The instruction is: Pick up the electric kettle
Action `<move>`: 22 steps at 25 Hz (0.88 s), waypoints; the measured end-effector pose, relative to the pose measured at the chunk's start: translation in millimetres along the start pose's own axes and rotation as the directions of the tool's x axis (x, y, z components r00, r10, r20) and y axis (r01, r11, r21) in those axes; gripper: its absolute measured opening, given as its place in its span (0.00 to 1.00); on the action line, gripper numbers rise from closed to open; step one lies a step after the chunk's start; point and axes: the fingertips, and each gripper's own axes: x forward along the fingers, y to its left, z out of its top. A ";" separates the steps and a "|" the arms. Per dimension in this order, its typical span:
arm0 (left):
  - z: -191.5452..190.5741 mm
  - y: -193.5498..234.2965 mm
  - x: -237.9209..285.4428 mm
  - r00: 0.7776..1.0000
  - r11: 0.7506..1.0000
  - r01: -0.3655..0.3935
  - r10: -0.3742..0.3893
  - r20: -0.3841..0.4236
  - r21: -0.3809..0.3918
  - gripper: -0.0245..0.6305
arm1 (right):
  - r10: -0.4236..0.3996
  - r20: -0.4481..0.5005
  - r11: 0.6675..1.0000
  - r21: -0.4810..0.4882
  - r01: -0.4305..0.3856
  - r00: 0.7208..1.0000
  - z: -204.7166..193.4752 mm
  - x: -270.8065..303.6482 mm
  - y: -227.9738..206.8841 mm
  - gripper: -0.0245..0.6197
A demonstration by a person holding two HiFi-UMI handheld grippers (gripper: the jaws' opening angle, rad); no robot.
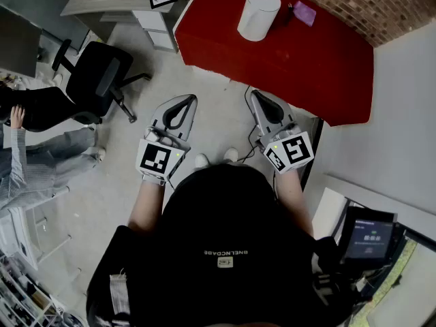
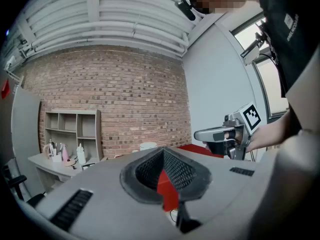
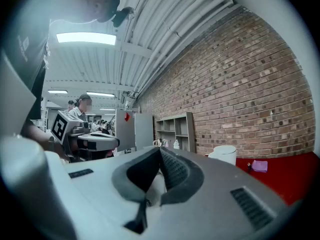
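The left gripper [image 1: 189, 101] and the right gripper [image 1: 255, 94] hang side by side over the floor, short of the red tabletop's [image 1: 306, 67] near edge. Each has its jaws pressed together and empty. Farther on, the white electric kettle [image 1: 259, 13] stands upright toward the tabletop's far edge by the brick wall [image 1: 368, 2], well apart from both grippers. A purple item [image 1: 304, 12] lies near it.

Open floor [image 1: 218, 111] before red table [image 1: 306, 70]

Grey two-jaw left gripper [image 1: 185, 101] held out level ahead of the black-shirted torso [image 1: 225, 247], jaws closed tip to tip, nothing between them, matching grey right gripper [image 1: 257, 95] near alongside, jaws together, empty, bare forearms [image 1: 145, 206] reaching forward
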 end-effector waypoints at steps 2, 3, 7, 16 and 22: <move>0.1 -2.3 4.8 1.000 1.000 -0.006 0.006 -0.001 -0.001 0.05 | 0.002 0.004 1.000 0.000 -0.002 1.000 2.6 -0.8 -5.6 0.05; 0.1 -2.8 6.9 1.000 1.000 -0.008 0.008 0.000 -0.001 0.05 | 0.004 0.005 1.000 -0.002 -0.004 1.000 3.4 -0.9 -7.9 0.05; 0.9 -2.7 11.6 1.000 1.000 -0.014 0.014 0.015 -0.008 0.05 | 0.010 0.005 1.000 -0.006 -0.010 1.000 2.0 -0.7 -12.7 0.05; 8.7 -5.6 18.1 0.998 0.998 -0.012 0.016 0.065 -0.062 0.04 | 0.026 0.032 0.999 0.031 -0.027 0.999 0.6 -3.2 -20.4 0.05; 15.8 -23.3 47.0 0.997 0.995 -0.033 0.040 0.067 -0.098 0.05 | 0.050 0.037 0.998 0.041 -0.052 0.998 3.8 -20.0 -52.3 0.05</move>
